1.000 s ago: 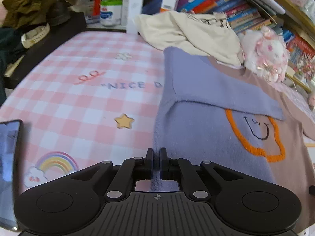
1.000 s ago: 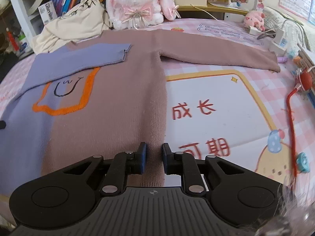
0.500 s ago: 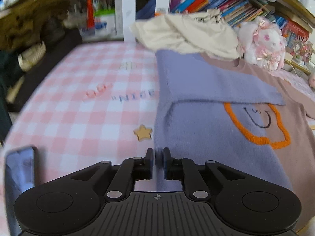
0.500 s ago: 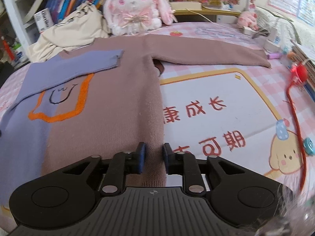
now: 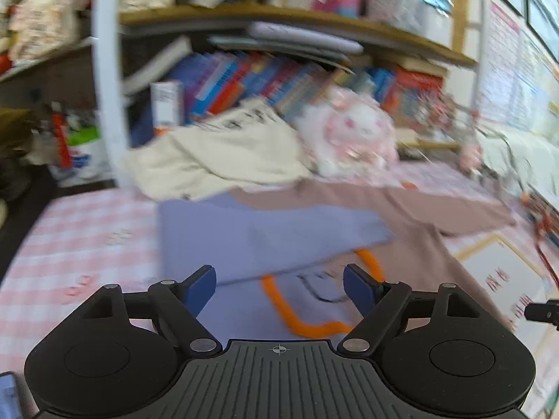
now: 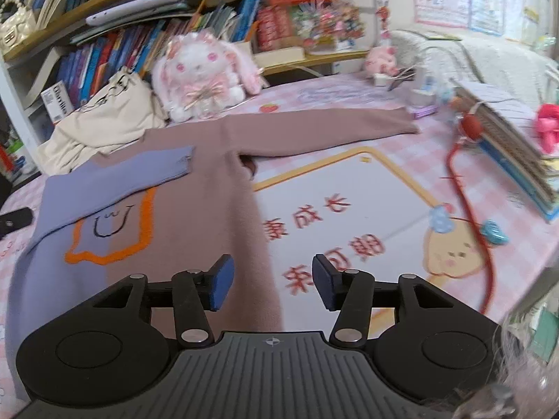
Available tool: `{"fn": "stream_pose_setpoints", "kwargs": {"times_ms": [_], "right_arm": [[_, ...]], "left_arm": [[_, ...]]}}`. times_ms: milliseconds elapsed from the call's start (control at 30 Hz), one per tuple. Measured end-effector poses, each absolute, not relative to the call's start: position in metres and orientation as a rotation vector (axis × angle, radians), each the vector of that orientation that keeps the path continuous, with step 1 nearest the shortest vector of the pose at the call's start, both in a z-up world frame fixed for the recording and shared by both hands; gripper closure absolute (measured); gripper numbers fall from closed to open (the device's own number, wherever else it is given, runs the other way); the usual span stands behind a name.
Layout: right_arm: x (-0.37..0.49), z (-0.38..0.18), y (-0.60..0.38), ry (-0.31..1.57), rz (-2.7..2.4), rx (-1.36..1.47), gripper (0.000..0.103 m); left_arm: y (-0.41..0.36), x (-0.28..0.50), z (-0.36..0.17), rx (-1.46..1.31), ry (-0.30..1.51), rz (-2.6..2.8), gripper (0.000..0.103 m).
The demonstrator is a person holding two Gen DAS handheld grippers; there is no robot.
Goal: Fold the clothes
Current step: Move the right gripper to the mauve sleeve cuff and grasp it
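Observation:
A purple and mauve sweater (image 6: pixel 195 209) with an orange outlined face lies flat on the pink checked table. Its purple left sleeve (image 6: pixel 118 178) is folded across the chest; its mauve right sleeve (image 6: pixel 321 132) stretches out sideways. My left gripper (image 5: pixel 279 288) is open and empty, raised above the sweater's purple half (image 5: pixel 237 241). My right gripper (image 6: pixel 272 284) is open and empty, above the sweater's right hem edge. The tip of the other gripper shows at the left wrist view's right edge (image 5: pixel 541 310).
A cream garment (image 6: pixel 101 122) and a pink plush rabbit (image 6: pixel 202 73) sit at the back by the bookshelf. A stack of books (image 6: pixel 513 143), a red cord (image 6: pixel 468 188) and small toys lie at the right. A phone (image 5: pixel 8 394) lies at the left.
Both grippers have let go of the sweater's hem, opened wide and lifted up. The left wrist view has swung up and to the right, with blur.

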State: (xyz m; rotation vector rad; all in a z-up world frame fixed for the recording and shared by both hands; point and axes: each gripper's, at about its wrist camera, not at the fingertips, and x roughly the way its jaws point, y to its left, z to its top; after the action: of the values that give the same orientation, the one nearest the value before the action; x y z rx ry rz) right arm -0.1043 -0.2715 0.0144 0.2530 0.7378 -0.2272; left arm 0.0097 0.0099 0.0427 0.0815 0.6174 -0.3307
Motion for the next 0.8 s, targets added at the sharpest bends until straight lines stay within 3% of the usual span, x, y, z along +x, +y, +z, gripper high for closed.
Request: {"fn": "stream_pose_setpoints", "kwargs": {"times_ms": [333,667,800], "right_arm": [[-0.124,0.007,-0.304,0.745,-0.323,0.318,0.054],[-0.074,0.002,-0.348,0.760,-0.197,0.276,0.054],[-0.056,0.003,-0.381,0.747,-0.184,0.269,0.048]], "left_arm": [[-0.031,0.011,0.029,0.153,0.643,-0.388,0.015],[-0.028,0.025,0.025,0.086,0.705,-0.175,0.015],[-0.036,0.028,0.019,0.065,0.753,-0.097,0.014]]}}
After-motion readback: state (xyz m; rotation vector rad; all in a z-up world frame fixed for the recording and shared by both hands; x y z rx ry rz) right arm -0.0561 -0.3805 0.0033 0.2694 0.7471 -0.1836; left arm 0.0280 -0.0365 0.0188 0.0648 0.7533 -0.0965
